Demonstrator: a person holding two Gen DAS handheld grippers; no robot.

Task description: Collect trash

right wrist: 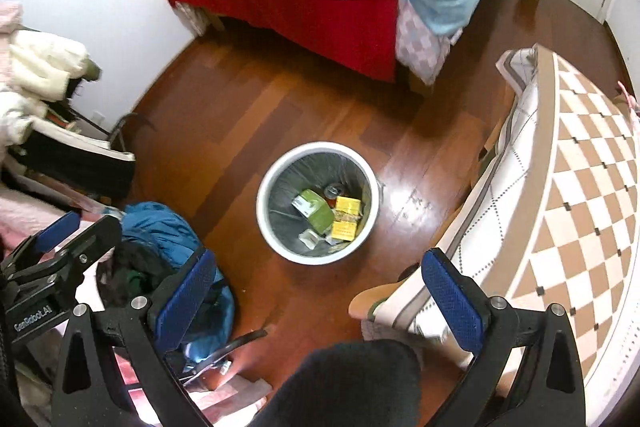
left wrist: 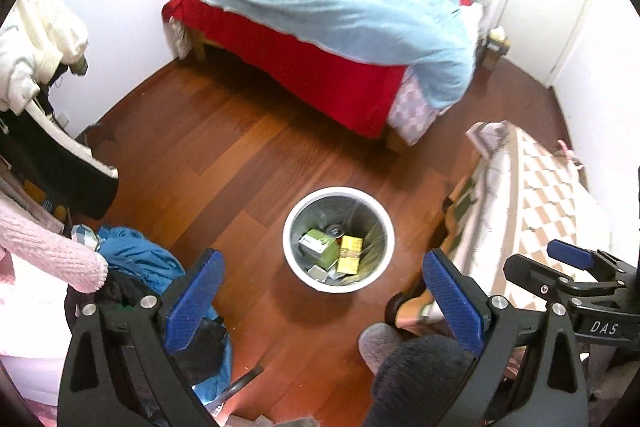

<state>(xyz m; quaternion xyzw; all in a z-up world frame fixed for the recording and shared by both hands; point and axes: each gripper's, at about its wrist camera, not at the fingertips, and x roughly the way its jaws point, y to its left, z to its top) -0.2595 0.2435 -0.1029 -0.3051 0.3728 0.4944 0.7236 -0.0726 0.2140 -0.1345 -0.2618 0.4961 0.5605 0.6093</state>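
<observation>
A white round trash bin [left wrist: 291,223] [right wrist: 264,203] with a grey liner stands on the wooden floor. Inside lie a green box [left wrist: 319,245] [right wrist: 314,209], a yellow box [left wrist: 349,254] [right wrist: 346,218], a can and small scraps. My left gripper [left wrist: 323,269] is open and empty, held above the bin. My right gripper [right wrist: 319,269] is open and empty, also above the bin. The right gripper shows at the right edge of the left wrist view [left wrist: 568,259]; the left gripper shows at the left edge of the right wrist view [right wrist: 60,231].
A bed [left wrist: 304,67] [right wrist: 304,15] with a red sheet and light blue blanket stands beyond the bin. A checkered mattress [left wrist: 540,195] [right wrist: 580,167] lies to the right. A blue clothes pile [left wrist: 132,259] [right wrist: 168,231] and a cluttered chair sit to the left. A slippered foot [left wrist: 376,343] is below.
</observation>
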